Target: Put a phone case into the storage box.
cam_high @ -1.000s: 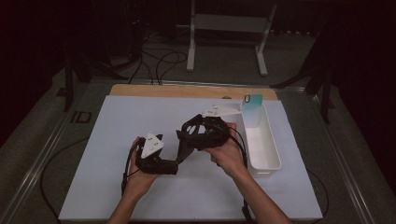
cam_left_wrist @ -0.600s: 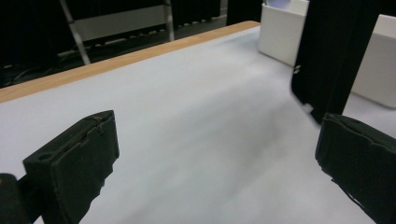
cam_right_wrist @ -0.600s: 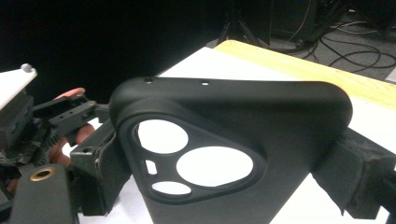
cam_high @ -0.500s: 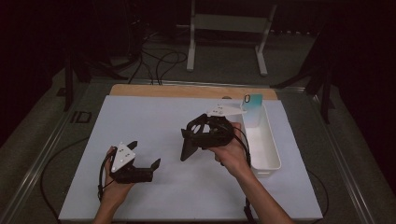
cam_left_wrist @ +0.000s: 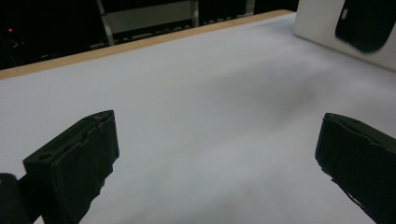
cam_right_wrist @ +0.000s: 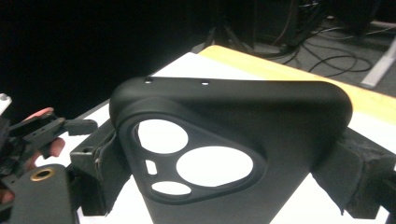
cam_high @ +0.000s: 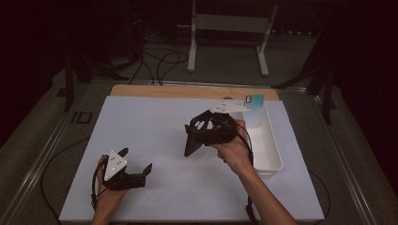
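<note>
The right gripper (cam_high: 199, 136) is clamped on a black phone case (cam_right_wrist: 224, 154), holding it above the middle of the table (cam_high: 155, 122), just left of the white bin (cam_high: 270, 150) at the right edge; the jaws press on the case's two side edges, with its camera cut-outs facing the right gripper view. The left gripper (cam_high: 136, 164) sits low near the front left corner, jaws spread wide with nothing between them. A teal phone (cam_high: 254, 110) stands upright at the bin's far end.
</note>
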Action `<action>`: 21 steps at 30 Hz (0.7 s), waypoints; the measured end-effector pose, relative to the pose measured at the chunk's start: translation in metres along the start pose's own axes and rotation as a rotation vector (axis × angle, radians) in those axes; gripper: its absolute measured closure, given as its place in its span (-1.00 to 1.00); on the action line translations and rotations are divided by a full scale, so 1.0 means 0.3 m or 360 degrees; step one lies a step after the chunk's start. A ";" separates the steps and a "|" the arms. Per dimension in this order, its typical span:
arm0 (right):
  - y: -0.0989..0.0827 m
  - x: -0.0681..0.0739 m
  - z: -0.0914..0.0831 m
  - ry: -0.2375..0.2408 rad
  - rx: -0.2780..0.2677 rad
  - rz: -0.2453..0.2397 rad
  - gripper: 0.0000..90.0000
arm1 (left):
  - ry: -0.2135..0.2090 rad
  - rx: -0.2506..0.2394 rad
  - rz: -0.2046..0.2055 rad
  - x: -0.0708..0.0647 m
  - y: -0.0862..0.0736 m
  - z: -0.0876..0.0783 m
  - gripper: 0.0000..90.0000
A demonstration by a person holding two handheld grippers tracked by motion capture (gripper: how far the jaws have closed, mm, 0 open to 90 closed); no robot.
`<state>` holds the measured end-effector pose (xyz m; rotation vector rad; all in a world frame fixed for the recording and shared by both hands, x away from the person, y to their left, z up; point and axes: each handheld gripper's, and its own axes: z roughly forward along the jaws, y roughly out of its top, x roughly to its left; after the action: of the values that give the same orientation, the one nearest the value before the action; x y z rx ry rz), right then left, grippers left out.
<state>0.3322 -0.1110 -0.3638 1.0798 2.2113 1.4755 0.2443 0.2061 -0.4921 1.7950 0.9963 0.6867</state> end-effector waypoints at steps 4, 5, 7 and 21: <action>0.012 -0.028 -0.006 -0.0026 -0.0015 0.0007 -0.70 | 0.0013 -0.0002 -0.0018 0.008 -0.005 0.000 -1.00; 0.012 -0.028 -0.006 -0.0026 -0.0015 0.0007 -0.70 | 0.0013 -0.0002 -0.0018 0.008 -0.005 0.000 -1.00; 0.021 -0.050 -0.013 -0.0054 -0.0027 0.0021 -0.70 | 0.0033 -0.0008 -0.0028 0.015 -0.005 -0.005 -1.00; 0.060 -0.146 -0.048 -0.0181 -0.0041 0.0059 -0.70 | 0.0037 -0.0020 -0.0042 0.019 -0.006 -0.008 -1.00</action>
<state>0.3615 -0.1480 -0.3491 1.1720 2.1001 1.4163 0.2448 0.2125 -0.4927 1.7633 1.0272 0.6979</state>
